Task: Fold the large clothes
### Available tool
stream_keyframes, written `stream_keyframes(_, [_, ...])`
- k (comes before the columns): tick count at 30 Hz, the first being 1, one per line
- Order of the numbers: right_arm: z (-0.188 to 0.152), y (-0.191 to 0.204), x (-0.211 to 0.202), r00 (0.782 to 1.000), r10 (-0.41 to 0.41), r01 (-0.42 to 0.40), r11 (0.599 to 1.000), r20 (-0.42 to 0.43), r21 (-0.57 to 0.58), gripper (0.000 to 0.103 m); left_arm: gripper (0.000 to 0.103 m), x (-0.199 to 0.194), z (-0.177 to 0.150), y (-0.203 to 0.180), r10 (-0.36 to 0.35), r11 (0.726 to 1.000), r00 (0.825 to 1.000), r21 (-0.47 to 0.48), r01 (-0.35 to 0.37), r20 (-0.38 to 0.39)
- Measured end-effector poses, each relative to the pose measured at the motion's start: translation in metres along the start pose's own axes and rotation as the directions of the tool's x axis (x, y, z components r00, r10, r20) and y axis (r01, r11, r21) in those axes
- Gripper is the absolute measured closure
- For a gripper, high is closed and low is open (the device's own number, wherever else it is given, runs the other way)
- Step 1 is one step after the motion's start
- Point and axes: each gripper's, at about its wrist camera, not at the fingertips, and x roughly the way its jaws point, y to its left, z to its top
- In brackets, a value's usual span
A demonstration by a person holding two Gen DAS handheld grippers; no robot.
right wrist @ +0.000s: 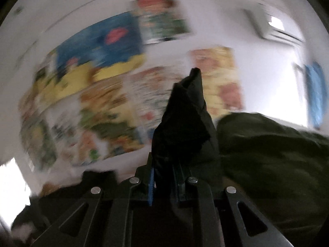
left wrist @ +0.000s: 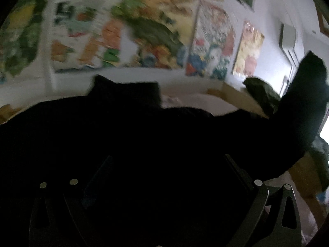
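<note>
Between the right gripper's [right wrist: 164,183] fingers, a peak of the black garment [right wrist: 185,127] is standing up toward twelve o'clock, the pads pinching narrowly on the cloth at its base. A second, dark green garment [right wrist: 271,154] is bulging at three o'clock of that grip, touching or just beside the black one; which, I cannot tell.

From the left wrist, the black garment is filling the whole lower half of the view and draping over the left gripper [left wrist: 164,185]. Its fingers are lost in the dark cloth, so I cannot tell whether they are gripping or standing wide. One limb of the garment is rising toward two o'clock, probably toward the right hand's grip, so its long axis is likely running between the two hands. Both hands seem equally close to it.

Counting: two grippers, one black garment, one green garment, and several colourful posters [left wrist: 144,26] on the white wall, too blurred to number. Judging by this, the garment is being lifted to spread it, the fold not yet made.
</note>
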Motion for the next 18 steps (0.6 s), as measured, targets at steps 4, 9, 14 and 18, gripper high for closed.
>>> stream_keyframes(4, [-0.022,0.067,0.025,0.991,0.109,-0.116,0.989,-0.073,-0.096,0.089,0.002,-0.054,-0.008,0.042,-0.058,0.994,0.997,-0.092,0.063,0.051])
stream_keyframes(9, [-0.069,0.131,0.066,0.961,0.177,-0.209,0.968,-0.212,-0.140,0.089,0.002,-0.100,-0.005,0.091,-0.206,0.946,0.974,-0.234,0.224,0.097])
stream_keyframes(14, [-0.131,0.184,0.106,0.895,0.224,-0.291,0.948,-0.385,-0.125,0.089,0.002,-0.119,-0.012,0.131,-0.266,0.898,0.958,-0.333,0.286,0.104])
stream_keyframes(18, [-0.186,0.221,0.129,0.823,0.242,-0.355,0.926,-0.514,-0.132,0.089,0.002,-0.114,-0.026,0.163,-0.309,0.826,0.946,-0.465,0.319,0.101])
